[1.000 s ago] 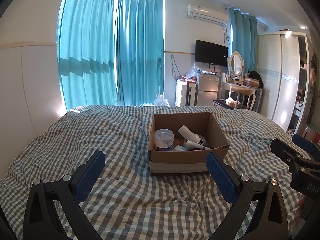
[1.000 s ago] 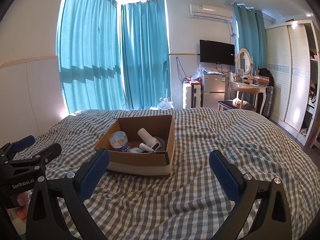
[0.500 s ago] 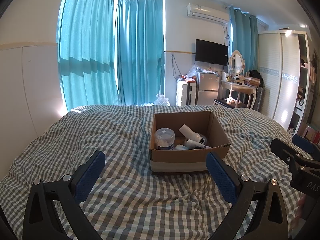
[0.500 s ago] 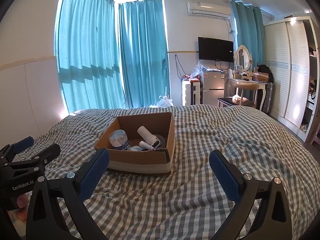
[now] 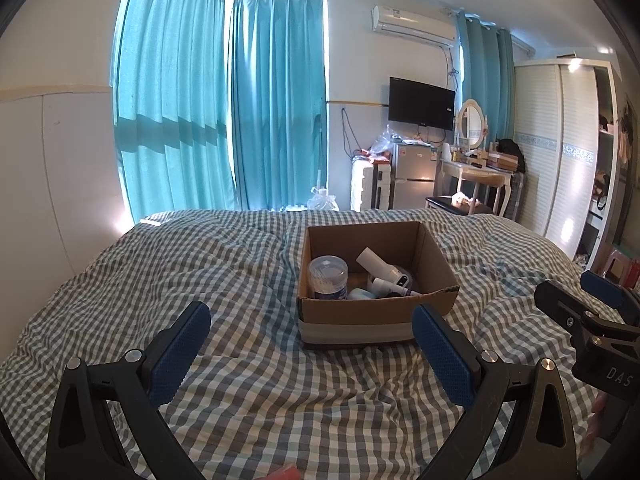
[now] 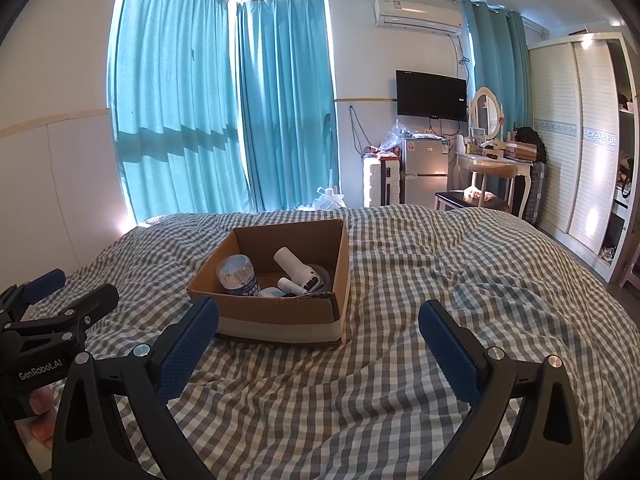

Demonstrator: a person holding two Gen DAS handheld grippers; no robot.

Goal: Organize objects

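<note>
An open cardboard box [image 5: 376,316] [image 6: 280,316] sits on the checked bed cover. Inside stand a clear round tub with a blue label [image 5: 328,278] [image 6: 237,276], a white cylinder device [image 5: 386,270] [image 6: 298,268], a small white tube [image 5: 390,287] [image 6: 294,286] and a pale blue item [image 5: 360,293] [image 6: 270,292]. My left gripper [image 5: 312,340] is open and empty, just short of the box. My right gripper [image 6: 320,340] is open and empty, in front of the box and a little to its right. Each gripper shows at the edge of the other's view.
The checked bed cover [image 6: 440,280] spreads wide on all sides of the box. Teal curtains [image 5: 224,120] hang behind the bed. A small fridge [image 6: 424,172], a dressing table with a chair [image 6: 488,172] and a wardrobe [image 6: 580,132] stand at the far right.
Both views have shifted a little, and the box now sits slightly lower and nearer. Both grippers stay open and empty.
</note>
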